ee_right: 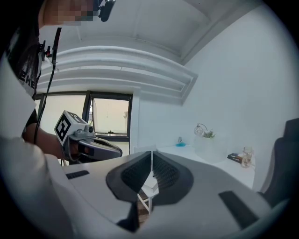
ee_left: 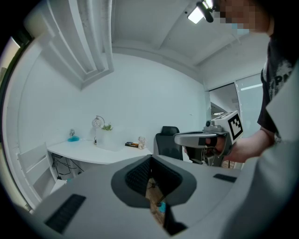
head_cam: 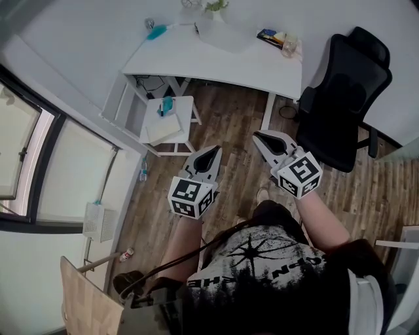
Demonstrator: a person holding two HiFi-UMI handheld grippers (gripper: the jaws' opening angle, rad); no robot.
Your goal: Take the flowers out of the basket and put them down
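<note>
A pale, see-through basket (head_cam: 226,34) stands at the back of the white desk (head_cam: 262,69), with green sprigs of the flowers (head_cam: 216,5) sticking out of its top. The two gripper views show the flowers (ee_left: 107,127) (ee_right: 208,134) small and far off. My left gripper (head_cam: 213,152) and right gripper (head_cam: 260,136) hang side by side above the wooden floor, well short of the desk. Both point toward it, shut and with nothing in them. The closed jaw tips of the left gripper (ee_left: 150,158) and right gripper (ee_right: 152,153) fill the foreground in their own views.
A black office chair (head_cam: 344,98) stands to the right of the desk. A small white side table (head_cam: 171,121) sits in front of the desk's left end. A glass jar (head_cam: 290,46), a book (head_cam: 270,36) and a teal object (head_cam: 156,31) lie on the desk. Windows (head_cam: 39,163) run along the left.
</note>
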